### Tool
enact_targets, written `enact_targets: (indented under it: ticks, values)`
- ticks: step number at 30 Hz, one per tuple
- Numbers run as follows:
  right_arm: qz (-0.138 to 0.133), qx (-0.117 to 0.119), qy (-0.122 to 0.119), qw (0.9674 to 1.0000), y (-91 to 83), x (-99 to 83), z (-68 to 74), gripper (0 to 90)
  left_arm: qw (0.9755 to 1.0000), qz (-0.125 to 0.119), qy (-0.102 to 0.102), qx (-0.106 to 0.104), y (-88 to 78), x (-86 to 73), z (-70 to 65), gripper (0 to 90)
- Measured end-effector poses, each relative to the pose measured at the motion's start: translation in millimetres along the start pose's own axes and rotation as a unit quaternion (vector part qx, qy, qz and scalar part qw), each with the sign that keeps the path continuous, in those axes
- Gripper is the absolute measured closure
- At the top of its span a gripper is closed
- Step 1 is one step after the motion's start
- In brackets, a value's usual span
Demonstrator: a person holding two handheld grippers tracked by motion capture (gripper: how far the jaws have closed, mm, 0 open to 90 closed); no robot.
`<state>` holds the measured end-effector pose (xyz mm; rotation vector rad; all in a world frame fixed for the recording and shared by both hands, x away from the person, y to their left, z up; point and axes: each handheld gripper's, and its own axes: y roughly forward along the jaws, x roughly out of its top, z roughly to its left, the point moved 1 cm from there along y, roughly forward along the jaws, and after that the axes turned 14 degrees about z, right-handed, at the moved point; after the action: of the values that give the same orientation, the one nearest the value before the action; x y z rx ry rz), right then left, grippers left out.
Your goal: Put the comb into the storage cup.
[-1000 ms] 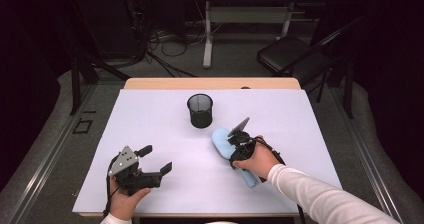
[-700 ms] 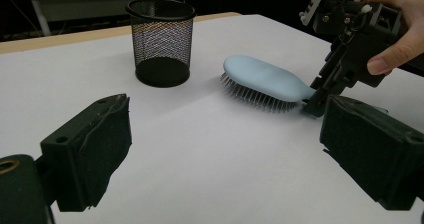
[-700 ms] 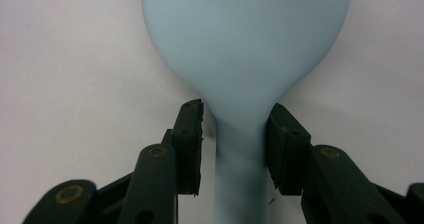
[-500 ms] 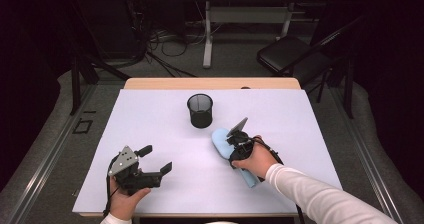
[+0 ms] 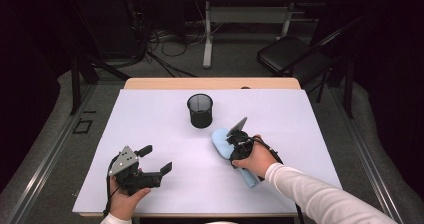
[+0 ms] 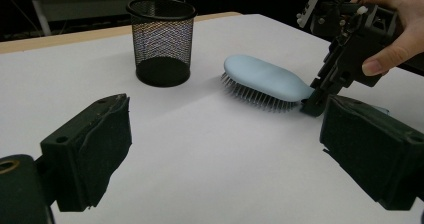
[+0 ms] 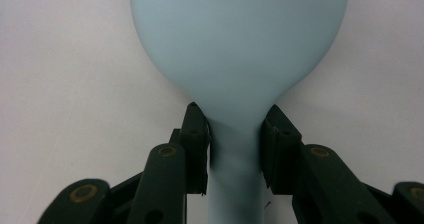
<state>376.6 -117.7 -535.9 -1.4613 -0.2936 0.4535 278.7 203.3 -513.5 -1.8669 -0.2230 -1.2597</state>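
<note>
A: Where was the hairbrush (image 7: 235,44)?
B: Bristles down, its neck clamped between the right gripper (image 7: 234,149) pads, whose jaws had just been closing.
A: Left gripper (image 6: 220,159)?
B: Jaws wide apart, nothing between them.

hairbrush (image 5: 220,140) on table (image 5: 310,134), mesh cup (image 5: 200,110) behind it

**Brush gripped at the neck**

Two black pads (image 6: 90,149) of the left gripper (image 6: 220,159) are seen wide apart, nothing between them. A blue brush (image 6: 267,81) is laid bristles down on the white table (image 6: 210,174), just right of a black mesh cup (image 6: 161,39). The brush's neck is clamped by the right gripper (image 6: 312,101), which has just been closing and is held by a hand (image 6: 400,29).
</note>
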Motion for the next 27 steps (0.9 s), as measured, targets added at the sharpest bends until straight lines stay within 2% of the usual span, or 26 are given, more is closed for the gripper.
enact_targets:
  ticks: [7, 10, 18, 27]
  values:
    - [0.003, 0.004, 0.002, 1.0, 0.2, 0.9, 0.0, 68.5, 1.0, 0.0, 0.0, 0.001, 0.3, -0.1, -0.1, 6.7]
    - [0.014, 0.005, 0.006, 0.9999, -0.5, 1.3, 0.7, 69.0, 1.0, 0.0, 0.0, 0.002, 0.1, -0.1, -0.2, 6.8]
    - [0.007, 0.011, 0.009, 0.9999, 0.9, 1.9, 1.3, 69.3, 1.0, -0.001, 0.0, 0.001, 0.4, -0.2, -0.1, 7.0]
    - [0.017, 0.005, 0.001, 0.9998, -0.6, 1.6, 1.0, 69.3, 1.0, 0.0, -0.001, 0.002, 0.7, -0.3, 0.0, 7.2]
